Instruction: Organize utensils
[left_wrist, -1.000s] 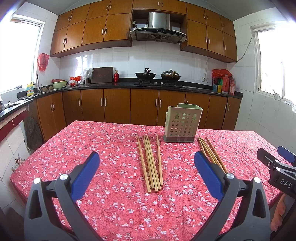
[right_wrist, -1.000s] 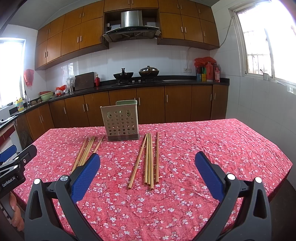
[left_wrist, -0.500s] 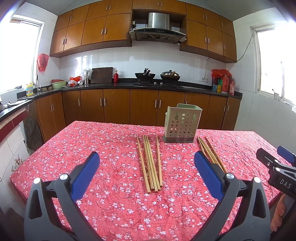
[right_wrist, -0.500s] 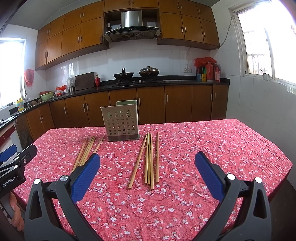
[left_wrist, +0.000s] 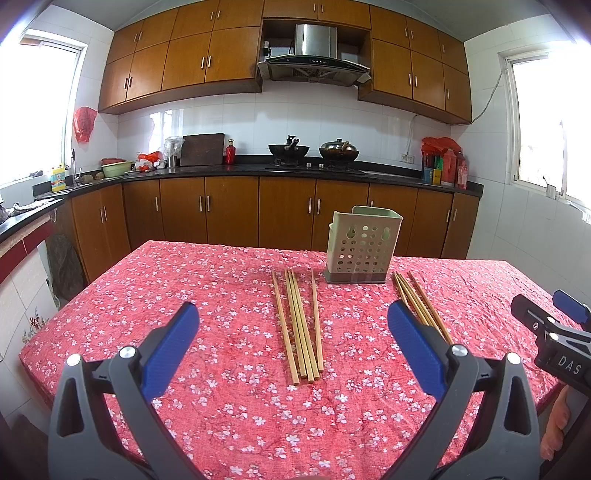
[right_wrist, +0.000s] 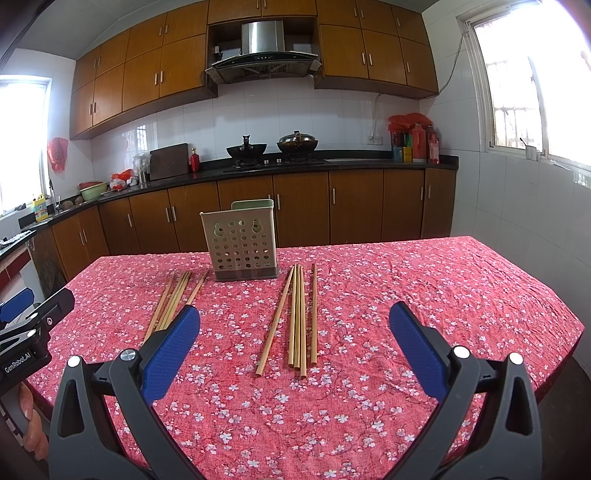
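A worktop (left_wrist: 192, 295) draped in red floral cloth is seen in a wood-cabineted kitchen. One perforated beige plastic holder (left_wrist: 362, 245) and two bundles of bamboo chopsticks, five (left_wrist: 299, 325) and four (left_wrist: 421, 306), are counted. Jaws of both the left gripper (left_wrist: 293, 345) and the right gripper (right_wrist: 294, 345) are held released.

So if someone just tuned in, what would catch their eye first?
Probably the red floral tablecloth filling the table. Then the two sets of chopsticks lying flat on it, one set in front of the open left claw, the other before the open right claw, with the perforated utensil holder standing between them.
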